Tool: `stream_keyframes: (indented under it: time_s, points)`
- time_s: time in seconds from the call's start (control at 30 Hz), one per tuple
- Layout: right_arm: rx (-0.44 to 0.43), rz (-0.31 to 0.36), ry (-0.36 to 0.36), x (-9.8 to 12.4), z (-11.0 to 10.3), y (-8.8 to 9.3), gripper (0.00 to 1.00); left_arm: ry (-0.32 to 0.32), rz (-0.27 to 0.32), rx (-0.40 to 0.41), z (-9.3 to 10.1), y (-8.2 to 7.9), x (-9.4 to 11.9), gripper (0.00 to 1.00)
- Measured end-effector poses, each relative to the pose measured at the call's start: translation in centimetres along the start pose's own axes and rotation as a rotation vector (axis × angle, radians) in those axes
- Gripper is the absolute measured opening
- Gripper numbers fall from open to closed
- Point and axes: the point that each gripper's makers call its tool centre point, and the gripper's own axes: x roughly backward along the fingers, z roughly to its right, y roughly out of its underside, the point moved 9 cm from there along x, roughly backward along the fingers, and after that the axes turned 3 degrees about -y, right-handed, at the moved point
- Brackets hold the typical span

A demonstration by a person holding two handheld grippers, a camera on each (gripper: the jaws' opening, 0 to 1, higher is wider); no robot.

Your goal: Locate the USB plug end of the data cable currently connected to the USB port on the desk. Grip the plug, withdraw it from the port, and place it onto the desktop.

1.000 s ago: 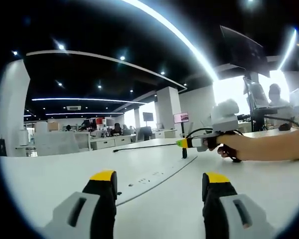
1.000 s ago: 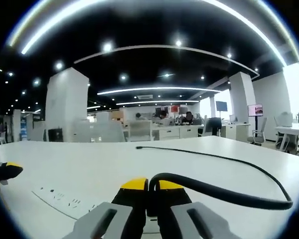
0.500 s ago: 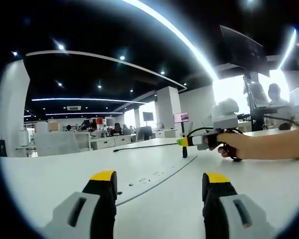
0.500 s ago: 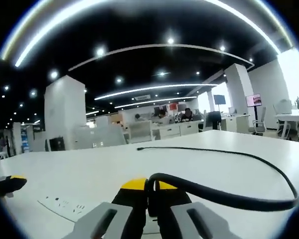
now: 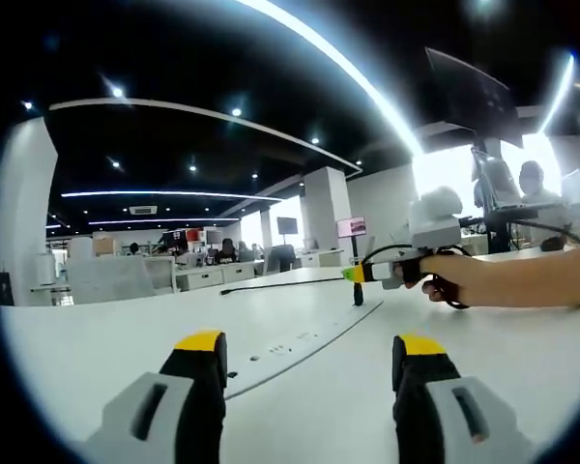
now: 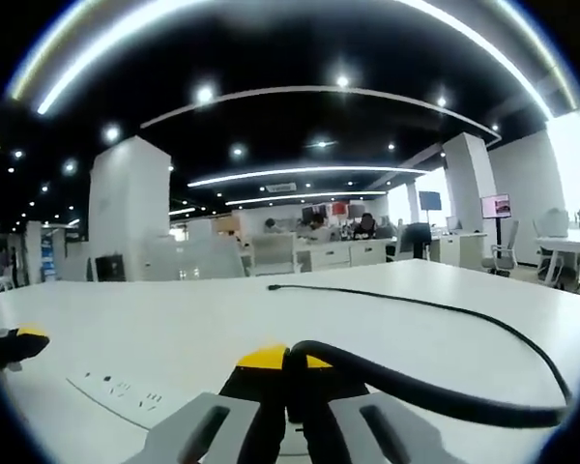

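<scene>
White counter (image 5: 300, 319) under office lights; left hand-held gripper (image 5: 309, 372) gapes wide above it; right hand-held gripper (image 6: 288, 360) clamps the black cable (image 6: 435, 396), apparently at its plug; left view shows a hand (image 5: 464, 280) carrying it.

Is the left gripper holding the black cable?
No, the left gripper is open with bare desk between its jaws; the right gripper is shut on the black cable.

open desk (image 5: 522, 348), cable (image 6: 445, 309) trailing across
</scene>
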Motion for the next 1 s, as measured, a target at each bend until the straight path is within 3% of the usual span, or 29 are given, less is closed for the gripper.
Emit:
stream_keyframes:
  time_s: [0.2, 0.33, 0.67, 0.87, 0.93, 1.0]
  points:
    - [0.012, 0.009, 0.004, 0.3, -0.5, -0.1, 0.06, 0.000, 0.000, 0.000, 0.0, 0.0, 0.0, 0.70]
    - [0.102, -0.006, 0.019, 0.1, -0.9, -0.1, 0.06, -0.001, -0.001, -0.002, 0.0, 0.0, 0.0, 0.70]
    - [-0.063, 0.020, 0.001, -0.4, 0.9, 0.0, 0.05, 0.000, -0.002, -0.003, -0.1, 0.0, -0.1, 0.70]
    - [0.136, -0.015, 0.029, 0.5, -0.9, 0.2, 0.06, 0.001, -0.002, -0.003, -0.1, 0.0, -0.1, 0.70]
    - [0.121, -0.014, 0.021, 0.4, -0.7, 0.2, 0.06, 0.001, -0.002, -0.003, -0.1, 0.0, -0.1, 0.70]
    - [0.045, -0.001, -0.001, 0.2, -0.2, 0.2, 0.05, 0.001, -0.002, -0.003, -0.1, 0.0, -0.1, 0.70]
